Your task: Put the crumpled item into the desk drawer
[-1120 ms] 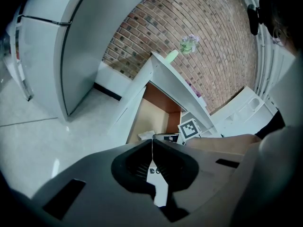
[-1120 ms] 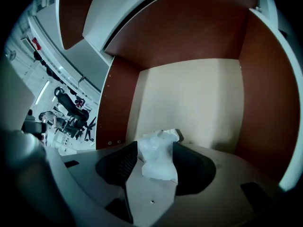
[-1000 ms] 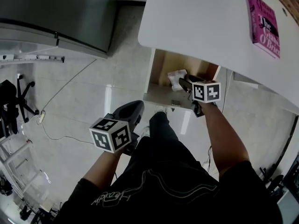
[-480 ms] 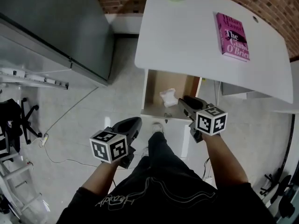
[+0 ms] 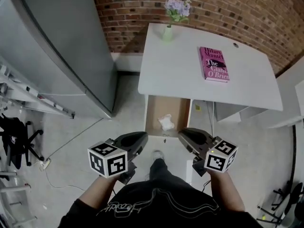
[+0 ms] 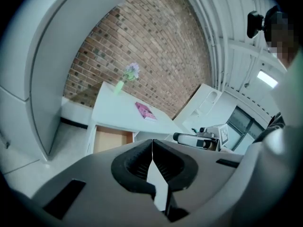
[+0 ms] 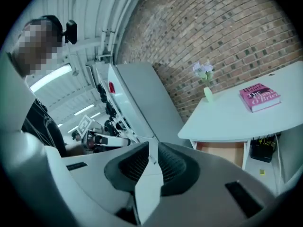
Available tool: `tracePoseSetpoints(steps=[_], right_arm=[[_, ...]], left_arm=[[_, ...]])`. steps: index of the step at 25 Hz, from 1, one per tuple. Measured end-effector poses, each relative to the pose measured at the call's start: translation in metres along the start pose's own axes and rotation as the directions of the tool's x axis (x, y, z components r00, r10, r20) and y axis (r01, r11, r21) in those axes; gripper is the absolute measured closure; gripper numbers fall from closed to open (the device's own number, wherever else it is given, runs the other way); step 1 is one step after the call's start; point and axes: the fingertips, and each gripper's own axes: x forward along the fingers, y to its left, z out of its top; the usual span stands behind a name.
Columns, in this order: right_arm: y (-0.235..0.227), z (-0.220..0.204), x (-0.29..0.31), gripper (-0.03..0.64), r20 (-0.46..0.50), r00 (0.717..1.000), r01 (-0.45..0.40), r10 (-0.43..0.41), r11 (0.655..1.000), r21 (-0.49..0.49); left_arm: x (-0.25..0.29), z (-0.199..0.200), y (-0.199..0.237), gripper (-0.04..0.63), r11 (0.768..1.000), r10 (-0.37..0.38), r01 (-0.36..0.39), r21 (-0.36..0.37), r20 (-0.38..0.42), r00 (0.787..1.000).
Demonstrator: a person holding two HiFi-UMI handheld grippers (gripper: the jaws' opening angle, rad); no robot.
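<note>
Both hung empty: left gripper (image 5: 136,138) jaws together, right gripper (image 5: 187,136) jaws narrow, just closing; the crumpled item (image 5: 166,122) lay in the mid-frame drawer (image 5: 153,112), so a square front push should close it.

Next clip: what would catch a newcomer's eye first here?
The pink book on the white desk against the brick wall, with purple flowers at its back edge. Below, the open drawer holds a crumpled white item. Nearest, the left gripper hovers shut, and the right gripper, empty, has just been closing its jaws.
</note>
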Motion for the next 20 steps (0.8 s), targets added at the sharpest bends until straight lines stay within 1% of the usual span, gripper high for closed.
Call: tracePoseSetpoints(steps=[3, 5, 7, 10, 14, 18, 20], right_arm=[[0.042, 0.027, -0.026, 0.554, 0.074, 0.995, -0.069, 0.071, 0.997, -0.026], [0.068, 0.045, -0.038, 0.557, 0.110, 0.987, -0.109, 0.117, 0.991, -0.074], [0.095, 0.058, -0.049, 0.557, 0.127, 0.980, -0.134, 0.151, 0.982, -0.131], [0.130, 0.066, -0.063, 0.557, 0.131, 0.978, -0.138, 0.165, 0.971, -0.197], [0.156, 0.071, -0.078, 0.561, 0.160, 0.970, -0.143, 0.183, 0.962, -0.232], [0.175, 0.070, -0.088, 0.563, 0.177, 0.968, -0.131, 0.178, 0.960, -0.247], [0.184, 0.071, -0.090, 0.563, 0.175, 0.969, -0.125, 0.173, 0.958, -0.258]], left_arm=[[-0.022, 0.019, -0.043, 0.574, 0.995, -0.077, 0.074, 0.061, 0.042, 0.996], [-0.034, 0.032, -0.069, 0.574, 0.987, -0.127, 0.119, 0.111, 0.062, 0.990], [-0.047, 0.042, -0.092, 0.574, 0.975, -0.171, 0.157, 0.158, 0.078, 0.982], [-0.067, 0.051, -0.125, 0.574, 0.957, -0.219, 0.195, 0.214, 0.094, 0.971], [-0.084, 0.054, -0.159, 0.574, 0.936, -0.261, 0.229, 0.267, 0.094, 0.961], [-0.102, 0.051, -0.177, 0.574, 0.920, -0.295, 0.254, 0.298, 0.101, 0.950], [-0.112, 0.053, -0.185, 0.574, 0.911, -0.327, 0.279, 0.304, 0.119, 0.937]])
